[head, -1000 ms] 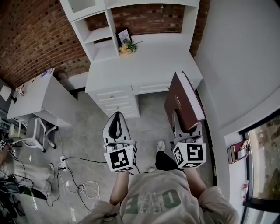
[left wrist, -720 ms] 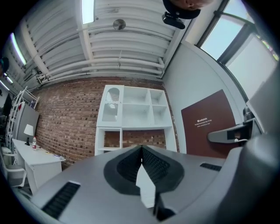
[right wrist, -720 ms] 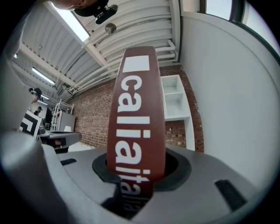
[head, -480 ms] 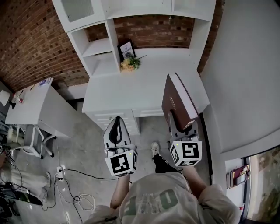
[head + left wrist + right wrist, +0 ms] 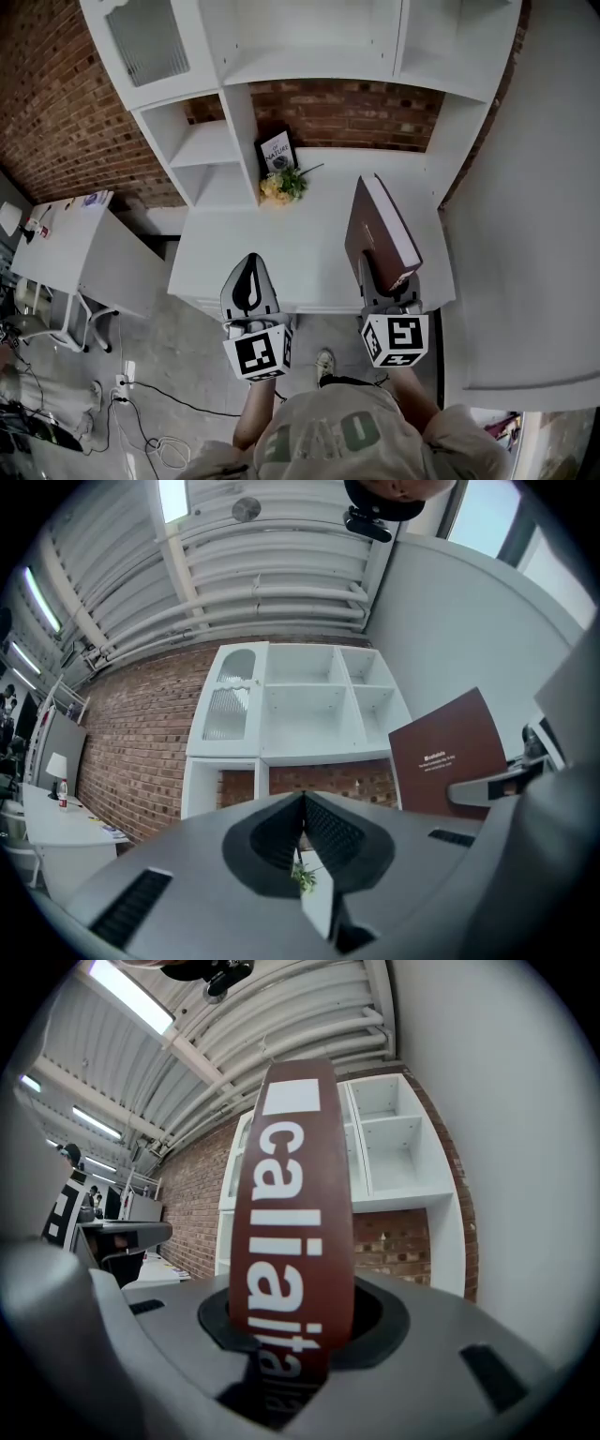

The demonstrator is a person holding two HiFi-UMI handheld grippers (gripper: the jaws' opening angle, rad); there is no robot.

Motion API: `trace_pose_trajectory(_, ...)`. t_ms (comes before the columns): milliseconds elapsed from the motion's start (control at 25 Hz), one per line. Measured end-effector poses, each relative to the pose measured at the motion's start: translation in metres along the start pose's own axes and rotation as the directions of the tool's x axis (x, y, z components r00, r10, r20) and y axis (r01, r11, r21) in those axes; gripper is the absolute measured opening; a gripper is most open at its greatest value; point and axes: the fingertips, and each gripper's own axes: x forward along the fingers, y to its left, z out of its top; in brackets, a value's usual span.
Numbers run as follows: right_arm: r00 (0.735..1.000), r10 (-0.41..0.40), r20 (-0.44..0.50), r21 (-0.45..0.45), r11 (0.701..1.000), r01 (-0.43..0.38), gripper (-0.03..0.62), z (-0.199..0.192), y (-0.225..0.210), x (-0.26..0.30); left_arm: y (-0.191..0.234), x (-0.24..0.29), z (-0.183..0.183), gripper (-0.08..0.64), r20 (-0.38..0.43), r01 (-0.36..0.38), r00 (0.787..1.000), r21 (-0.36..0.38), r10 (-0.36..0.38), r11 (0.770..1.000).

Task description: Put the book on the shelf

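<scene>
A thick dark-red book (image 5: 375,234) with white page edges stands upright in my right gripper (image 5: 386,277), which is shut on its lower end, above the right part of the white desk (image 5: 300,258). Its spine with white lettering (image 5: 292,1222) fills the right gripper view. The left gripper view shows its cover (image 5: 448,752) at the right. My left gripper (image 5: 248,286) is shut with nothing in it, over the desk's front left. The white shelf unit (image 5: 309,56) with open compartments rises behind the desk, also seen as the shelf unit (image 5: 305,700) ahead.
A small framed card (image 5: 277,151) and a yellow flower bunch (image 5: 281,185) stand at the desk's back. A second white table (image 5: 84,244) with a chair stands at the left. Cables (image 5: 159,412) lie on the floor. A white wall (image 5: 544,187) runs close on the right.
I have moved forward toward the desk: both grippers and the book now hang over the desktop instead of the floor, and the upper shelves have come into view.
</scene>
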Motion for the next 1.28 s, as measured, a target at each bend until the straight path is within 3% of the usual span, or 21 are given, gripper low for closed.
trace_pose_trajectory(440, 1.000, 0.020, -0.023, 0.094, 0.995, -0.018, 0.153, -0.020, -0.039, 0.073, -0.006, 0.086, -0.016, 0.012, -0.047, -0.017, 0.999, 0.047, 0.020, 0.999)
trace_pose_trajectory(760, 1.000, -0.015, -0.009, 0.073, 0.997, 0.016, 0.153, -0.017, -0.057, 0.092, -0.026, 0.122, -0.019, 0.012, -0.023, 0.041, 0.999, 0.045, -0.040, 0.998)
trace_pose_trajectory(1280, 0.999, -0.048, 0.009, 0.029, 0.998, 0.047, 0.153, -0.008, -0.044, 0.117, -0.023, 0.157, -0.018, 0.012, 0.003, 0.113, 0.994, 0.003, -0.113, 0.994)
